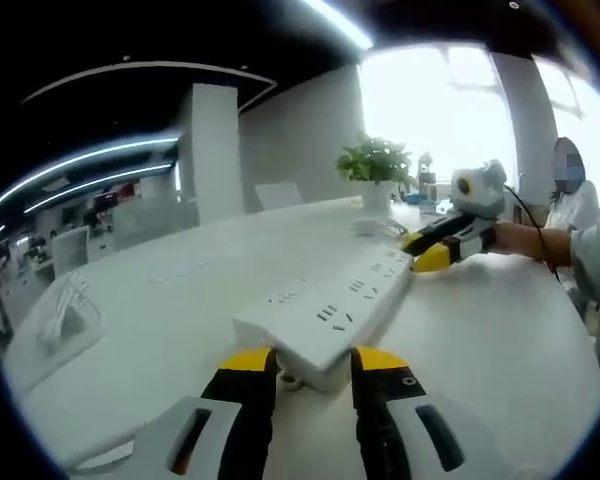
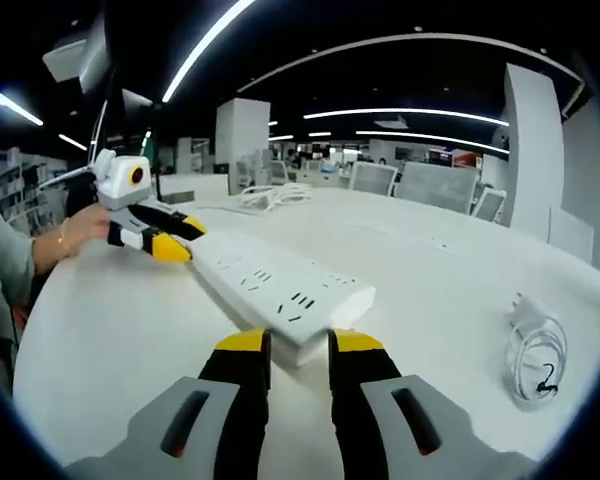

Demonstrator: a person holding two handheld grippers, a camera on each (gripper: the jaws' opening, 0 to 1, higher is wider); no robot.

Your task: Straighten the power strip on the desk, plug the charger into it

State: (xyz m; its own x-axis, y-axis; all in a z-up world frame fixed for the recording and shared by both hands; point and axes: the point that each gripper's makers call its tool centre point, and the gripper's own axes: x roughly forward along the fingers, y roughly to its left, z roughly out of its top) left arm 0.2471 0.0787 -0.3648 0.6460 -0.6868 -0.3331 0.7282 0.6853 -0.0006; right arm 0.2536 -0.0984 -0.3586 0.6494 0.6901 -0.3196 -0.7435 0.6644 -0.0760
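While each gripper holds one end of the power strip [image 1: 325,315], straightening looks underway, not finished. The left gripper [image 1: 312,362] has its jaws clamped on the near end; the right gripper [image 2: 290,345] grips the opposite end, seen at two o'clock in the left gripper view. On the white worktop [image 2: 110,320], the charger [image 2: 536,352] lies with its coiled cable at four o'clock, well apart, still unplugged.

Likely an open-plan office, long white desk [image 2: 460,270], mesh chairs [image 2: 435,185], ceiling light strips [image 2: 400,112]
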